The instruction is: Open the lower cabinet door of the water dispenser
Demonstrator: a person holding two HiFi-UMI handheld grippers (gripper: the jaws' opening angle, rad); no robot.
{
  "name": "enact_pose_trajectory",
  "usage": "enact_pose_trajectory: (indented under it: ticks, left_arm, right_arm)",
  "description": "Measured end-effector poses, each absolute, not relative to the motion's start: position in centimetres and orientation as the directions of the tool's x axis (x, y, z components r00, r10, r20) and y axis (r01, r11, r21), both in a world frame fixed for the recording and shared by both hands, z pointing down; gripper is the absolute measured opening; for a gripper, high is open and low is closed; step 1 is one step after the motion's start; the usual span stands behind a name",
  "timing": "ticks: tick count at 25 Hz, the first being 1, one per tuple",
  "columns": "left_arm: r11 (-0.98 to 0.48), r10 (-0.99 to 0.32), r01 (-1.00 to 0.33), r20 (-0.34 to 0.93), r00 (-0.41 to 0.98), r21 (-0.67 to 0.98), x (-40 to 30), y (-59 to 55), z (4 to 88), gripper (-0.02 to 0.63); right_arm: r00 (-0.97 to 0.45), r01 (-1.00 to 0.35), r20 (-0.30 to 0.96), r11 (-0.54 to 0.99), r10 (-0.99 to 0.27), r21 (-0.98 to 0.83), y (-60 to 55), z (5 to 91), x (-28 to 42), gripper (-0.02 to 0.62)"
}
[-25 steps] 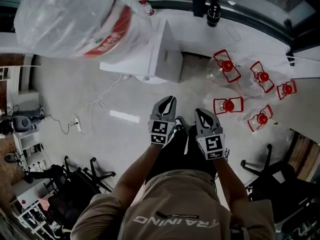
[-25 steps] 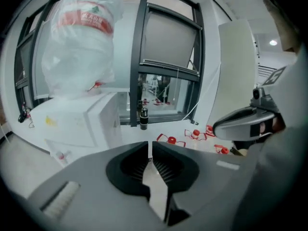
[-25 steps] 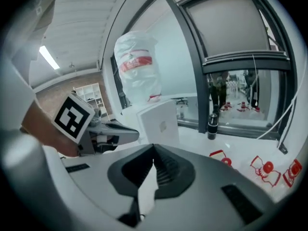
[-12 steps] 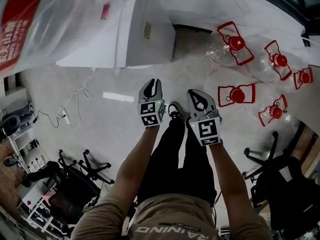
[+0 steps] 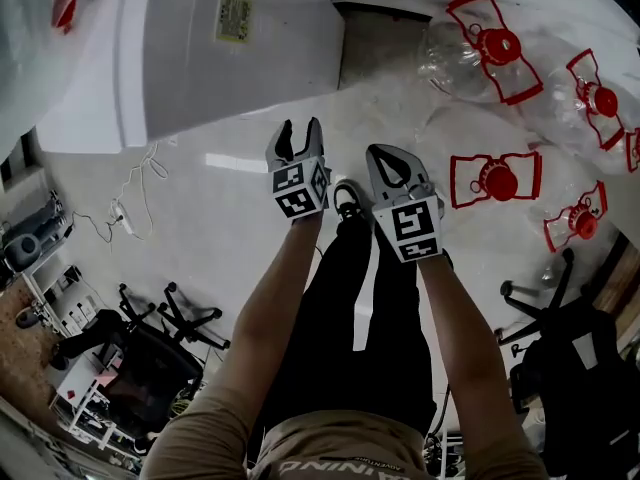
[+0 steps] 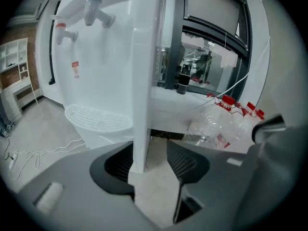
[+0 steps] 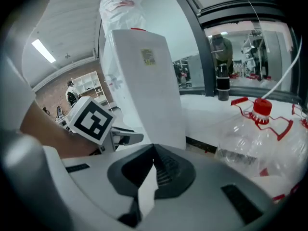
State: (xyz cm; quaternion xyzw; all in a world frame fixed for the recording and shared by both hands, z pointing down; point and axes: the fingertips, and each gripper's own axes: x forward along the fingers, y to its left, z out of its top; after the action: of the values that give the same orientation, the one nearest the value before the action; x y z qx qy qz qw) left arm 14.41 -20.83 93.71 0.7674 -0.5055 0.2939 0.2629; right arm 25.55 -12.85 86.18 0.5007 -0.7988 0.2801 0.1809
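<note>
White plastic dispenser [image 5: 230, 58] stands just ahead of both grippers, at the upper left of the head view. Its lower door shows in no view, since it lies below the drip tray [image 6: 96, 117] and behind the gripper body. Left gripper [image 5: 298, 133] has its jaws spread, having just been opening, with nothing between them, and aims at the cabinet's front corner. Right gripper [image 5: 392, 158] has its jaws pressed together and empty. Risk: the spread jaws close on the corner edge instead of the door and slip off. Clear red-capped bottles [image 5: 470, 53] lie near on the right, apparently empty, and a careless swing could knock them.
</note>
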Motion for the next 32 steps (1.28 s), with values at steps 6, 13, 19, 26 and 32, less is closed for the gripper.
enact_pose_trajectory:
  ticks: [6,13,19,26,32]
  left_arm:
    - [-0.129,-0.613,-0.985,0.771,0.173,0.118,13.1,-22.9,97.8,0.307]
    - [-0.066,-0.627,-0.992,0.769,0.125,0.107,13.5,-25.1,99.8,0.365]
    - [0.049,-0.638,-0.994,0.769,0.044,0.098,12.9,-26.1,101.2,0.365]
    - [0.020,-0.644,-0.995,0.762,0.059,0.094,13.3,-27.8,102.1,0.371]
    - [-0.058,-0.640,-0.990,0.757,0.134,0.126,13.3,-27.4,102.5,0.377]
  right_arm:
    - [-0.453,-0.891,0.572,0.331,-0.684,-0.310,-12.6,88.6,25.5,0.009]
    - [-0.471,-0.879,0.521,0.329,-0.712,-0.345,-15.8,88.5,25.2,0.009]
    - [-0.483,-0.871,0.506,0.336,-0.715,-0.357,-17.2,88.9,25.6,0.009]
    - [-0.481,-0.872,0.532,0.315,-0.698,-0.374,-16.1,91.3,26.5,0.009]
    - [-0.485,-0.869,0.535,0.316,-0.691,-0.380,-15.9,91.9,26.6,0.009]
